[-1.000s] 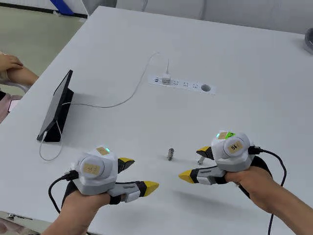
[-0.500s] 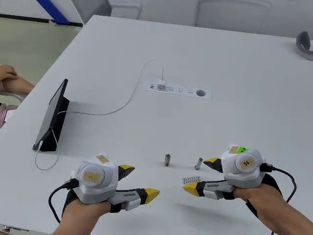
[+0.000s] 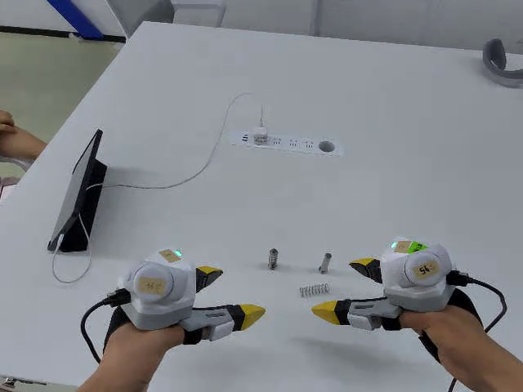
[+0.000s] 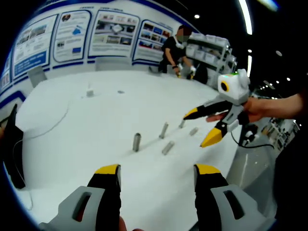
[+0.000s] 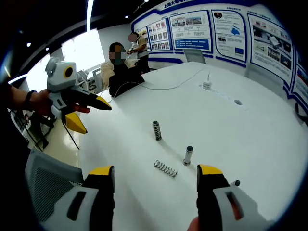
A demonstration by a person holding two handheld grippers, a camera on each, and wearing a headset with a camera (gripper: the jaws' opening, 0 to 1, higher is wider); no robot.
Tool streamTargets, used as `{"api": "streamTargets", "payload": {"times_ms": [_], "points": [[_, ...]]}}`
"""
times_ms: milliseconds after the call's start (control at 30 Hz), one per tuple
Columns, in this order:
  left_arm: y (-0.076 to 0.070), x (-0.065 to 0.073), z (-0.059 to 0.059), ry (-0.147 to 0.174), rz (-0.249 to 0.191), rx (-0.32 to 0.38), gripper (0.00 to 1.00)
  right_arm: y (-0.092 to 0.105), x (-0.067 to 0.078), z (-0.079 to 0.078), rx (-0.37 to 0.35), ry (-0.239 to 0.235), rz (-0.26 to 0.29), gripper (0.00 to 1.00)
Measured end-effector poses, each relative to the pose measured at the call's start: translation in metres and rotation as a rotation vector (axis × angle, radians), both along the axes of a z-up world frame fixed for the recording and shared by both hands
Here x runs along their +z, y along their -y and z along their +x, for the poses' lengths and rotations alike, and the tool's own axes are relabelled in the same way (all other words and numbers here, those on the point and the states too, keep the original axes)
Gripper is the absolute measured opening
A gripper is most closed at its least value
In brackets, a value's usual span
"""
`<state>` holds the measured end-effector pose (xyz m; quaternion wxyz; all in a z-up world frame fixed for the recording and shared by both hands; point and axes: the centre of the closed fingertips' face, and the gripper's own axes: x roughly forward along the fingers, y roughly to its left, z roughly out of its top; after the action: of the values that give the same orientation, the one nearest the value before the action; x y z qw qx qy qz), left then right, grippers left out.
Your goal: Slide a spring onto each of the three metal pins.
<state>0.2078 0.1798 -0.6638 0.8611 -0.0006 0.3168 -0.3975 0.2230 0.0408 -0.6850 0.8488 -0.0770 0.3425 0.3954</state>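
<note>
On the white table (image 3: 392, 163), a short metal pin (image 3: 273, 259) (image 5: 156, 130) (image 4: 136, 142) stands with a spring around it. A bare pin (image 3: 325, 262) (image 5: 188, 155) (image 4: 164, 130) stands just to its right. A loose spring (image 3: 314, 289) (image 5: 165, 168) (image 4: 168, 147) lies flat in front of them. Two more small metal pieces (image 4: 182, 124) (image 4: 193, 131) sit beyond, too small to tell apart. My left gripper (image 3: 231, 291) (image 4: 156, 168) (image 5: 91, 118) is open and empty, left of the pins. My right gripper (image 3: 343, 286) (image 5: 155, 174) (image 4: 199, 129) is open and empty, just right of the loose spring.
A tablet on a stand (image 3: 78, 200) sits at the left with a cable running to a power strip (image 3: 282, 143) in the middle. Headphones (image 3: 502, 64) lie at the far right edge. A person's hand (image 3: 12, 140) rests at the left edge.
My right gripper has drawn back to the right, uncovering the bare pin and the loose spring lying on the table. The left gripper has hardly moved. The head camera has shifted.
</note>
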Motion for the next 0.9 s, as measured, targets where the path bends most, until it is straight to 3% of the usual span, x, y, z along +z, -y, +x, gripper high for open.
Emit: {"api": "streamTargets", "payload": {"times_ms": [400,900], "points": [[0.006,-0.002,0.003,-0.004,0.008,-0.011,0.64,0.014,0.000,-0.009,-0.048,-0.005,0.021,0.73],[0.021,-0.005,0.010,-0.005,0.014,-0.026,0.66,0.055,0.000,-0.021,-0.148,-0.007,0.031,0.76]]}}
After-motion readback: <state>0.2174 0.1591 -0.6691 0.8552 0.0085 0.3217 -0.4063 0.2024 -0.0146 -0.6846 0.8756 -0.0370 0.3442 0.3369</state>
